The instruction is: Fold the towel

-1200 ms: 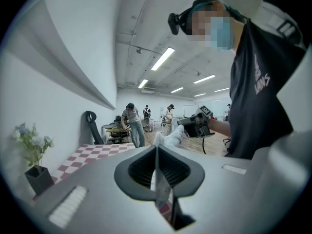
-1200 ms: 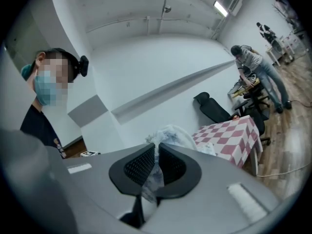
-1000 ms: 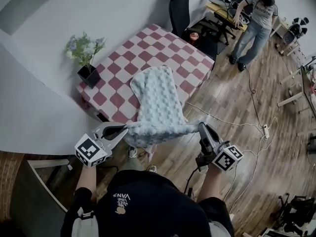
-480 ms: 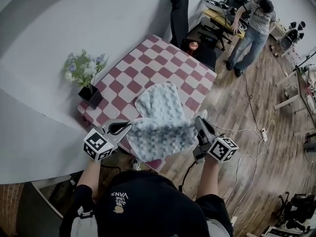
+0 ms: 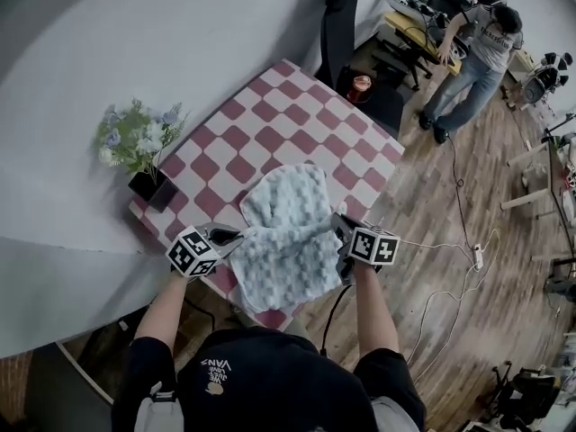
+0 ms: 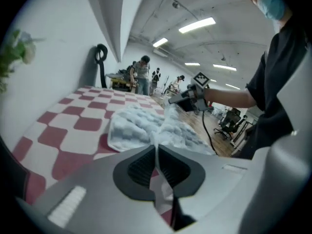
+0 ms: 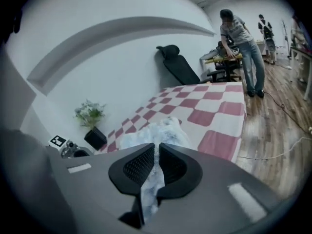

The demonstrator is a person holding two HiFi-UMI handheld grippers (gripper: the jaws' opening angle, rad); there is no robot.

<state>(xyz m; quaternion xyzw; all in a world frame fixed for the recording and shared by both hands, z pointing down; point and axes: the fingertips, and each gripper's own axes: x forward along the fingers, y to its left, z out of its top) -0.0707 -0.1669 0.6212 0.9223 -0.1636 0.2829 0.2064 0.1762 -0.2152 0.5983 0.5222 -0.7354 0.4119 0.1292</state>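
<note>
Left gripper (image 5: 236,235) and right gripper (image 5: 335,227) sank forward — the towel (image 5: 286,228), hanging off the table (image 5: 270,133) before, now lies on it.

Bright and evenly lit indoors, with shadows faint and soft on the checked table (image 5: 270,124). Lit from overhead by ceiling strips (image 6: 197,25), glaring white at upper centre of the left gripper view. Strongly bowed by fisheye lenses, darkening to black in the corners of both gripper views. Soft and out of focus low in those frames, over the left gripper (image 6: 156,150) and right gripper (image 7: 157,147) bodies and the towel (image 5: 288,232) pinched between their jaws. Crisper at the centre of the head view.
</note>
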